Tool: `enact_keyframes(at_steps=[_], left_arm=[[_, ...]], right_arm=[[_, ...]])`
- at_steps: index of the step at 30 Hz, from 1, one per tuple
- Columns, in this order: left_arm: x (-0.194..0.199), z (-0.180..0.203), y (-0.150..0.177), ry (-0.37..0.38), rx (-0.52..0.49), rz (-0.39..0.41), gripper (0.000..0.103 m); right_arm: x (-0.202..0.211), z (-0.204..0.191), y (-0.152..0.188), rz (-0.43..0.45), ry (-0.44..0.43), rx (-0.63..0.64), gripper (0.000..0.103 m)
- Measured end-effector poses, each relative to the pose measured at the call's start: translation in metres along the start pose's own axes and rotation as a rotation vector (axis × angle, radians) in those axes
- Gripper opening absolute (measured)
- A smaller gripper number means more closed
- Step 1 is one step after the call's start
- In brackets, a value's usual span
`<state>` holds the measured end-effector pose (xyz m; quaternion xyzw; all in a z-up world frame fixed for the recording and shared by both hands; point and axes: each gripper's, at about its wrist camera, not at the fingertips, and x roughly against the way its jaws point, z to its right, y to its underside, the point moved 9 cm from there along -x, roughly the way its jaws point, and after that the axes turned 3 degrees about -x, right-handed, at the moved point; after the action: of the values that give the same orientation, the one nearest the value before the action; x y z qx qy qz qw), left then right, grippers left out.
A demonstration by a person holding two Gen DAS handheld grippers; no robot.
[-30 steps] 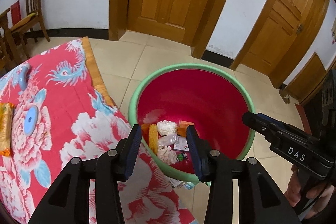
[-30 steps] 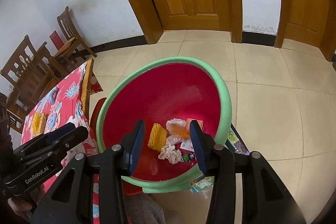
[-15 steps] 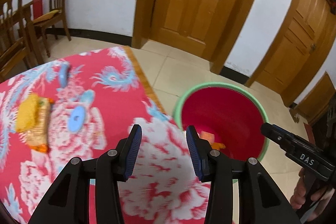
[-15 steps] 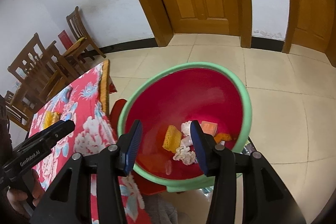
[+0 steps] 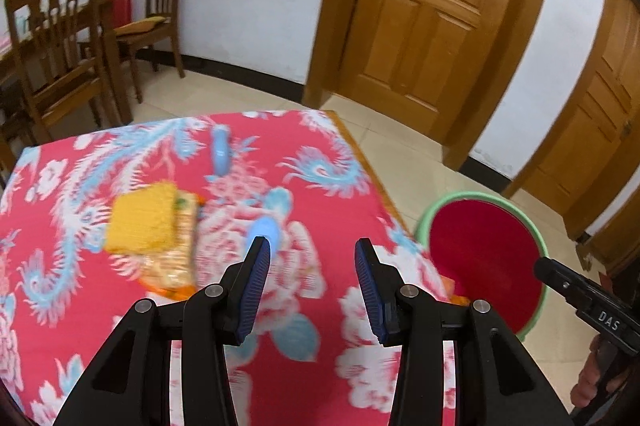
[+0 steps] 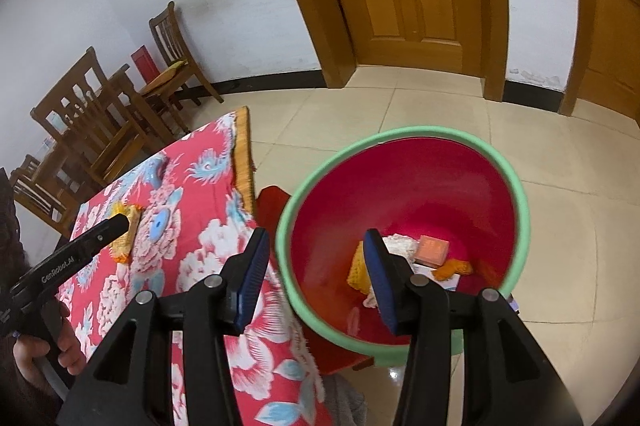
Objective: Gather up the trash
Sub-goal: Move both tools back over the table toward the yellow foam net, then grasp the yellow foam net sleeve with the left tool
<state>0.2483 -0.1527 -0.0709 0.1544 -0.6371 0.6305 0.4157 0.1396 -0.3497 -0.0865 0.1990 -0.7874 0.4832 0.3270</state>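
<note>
Both tools are spread and empty. We should bring our left tool over the yellow packet, left of centre on the surface, and pinch it firmly across its short side. Our right tool waits above the bin. Wooden chairs stand upper left, a door behind.

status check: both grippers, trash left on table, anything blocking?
Left gripper open, empty, over the tablecloth. Right gripper open, empty, at the bin. Yellow packet on table, uncollected. Path clear.
</note>
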Motion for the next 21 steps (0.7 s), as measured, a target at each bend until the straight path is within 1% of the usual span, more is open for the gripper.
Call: enact_keyframes(at_steps=[6, 11, 15, 21], left_arm=[[0.005, -0.040, -0.006, -0.051, 0.049, 0.022, 0.045], [0.002, -0.068, -0.006, -0.084, 0.083, 0.021, 0.045], [-0.005, -0.089, -0.006, -0.151, 0.089, 0.022, 0.045], [-0.022, -0.103, -0.004, -0.142, 0.108, 0.002, 0.045]], right_arm=[[-0.004, -0.025, -0.001, -0.005, -0.021, 0.033, 0.051], [-0.012, -0.046, -0.001, -0.015, -0.033, 0.054, 0.051], [-0.020, -0.063, 0.000, -0.027, -0.038, 0.074, 0.051], [-0.030, -0.087, 0.001, -0.043, -0.039, 0.105, 0.051]])
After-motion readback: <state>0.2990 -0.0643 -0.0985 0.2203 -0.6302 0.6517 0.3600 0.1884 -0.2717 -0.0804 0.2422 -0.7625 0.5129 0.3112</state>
